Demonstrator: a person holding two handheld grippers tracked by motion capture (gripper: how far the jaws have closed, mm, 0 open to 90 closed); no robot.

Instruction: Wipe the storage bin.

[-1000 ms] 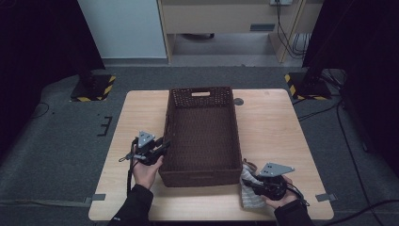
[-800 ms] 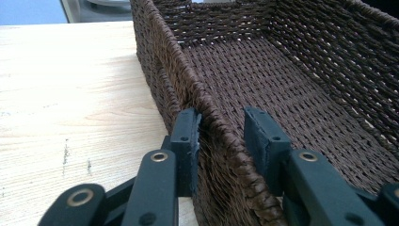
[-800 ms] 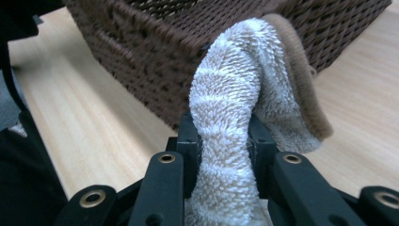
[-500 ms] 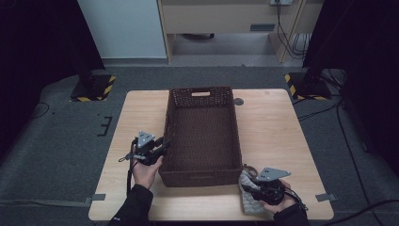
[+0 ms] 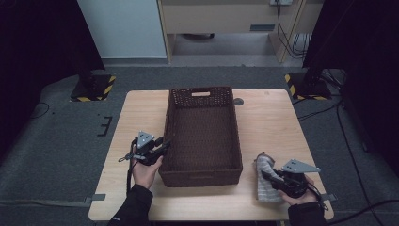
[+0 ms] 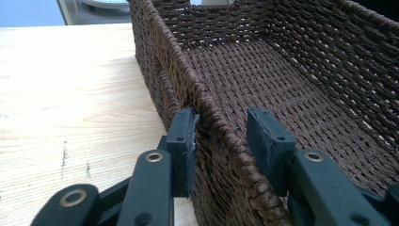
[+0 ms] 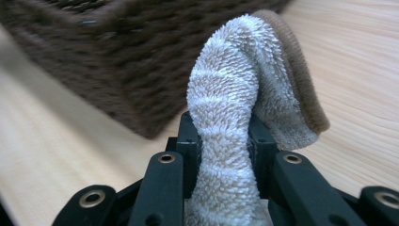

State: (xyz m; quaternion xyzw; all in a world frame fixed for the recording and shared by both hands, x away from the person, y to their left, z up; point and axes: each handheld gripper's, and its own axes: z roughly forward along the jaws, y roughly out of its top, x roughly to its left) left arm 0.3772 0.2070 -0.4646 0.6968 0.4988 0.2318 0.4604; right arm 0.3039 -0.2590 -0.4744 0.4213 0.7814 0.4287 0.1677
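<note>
One basket (image 5: 201, 136), one towel (image 5: 264, 184). Left gripper (image 6: 221, 136) astride basket wall, jaws just been opening; right gripper (image 7: 225, 141) clamped on towel.

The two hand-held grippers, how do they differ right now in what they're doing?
The left hand-held gripper straddles the basket wall, its jaws just opening, one pad off the weave; the right hand-held gripper is clamped on a fluffy towel. The left sits beside the basket's long side; the right lies at its near corner. Both have black jaws and rest over the wooden table.

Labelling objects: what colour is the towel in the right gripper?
Pale grey-white towel with a brown edge; right gripper view.
</note>
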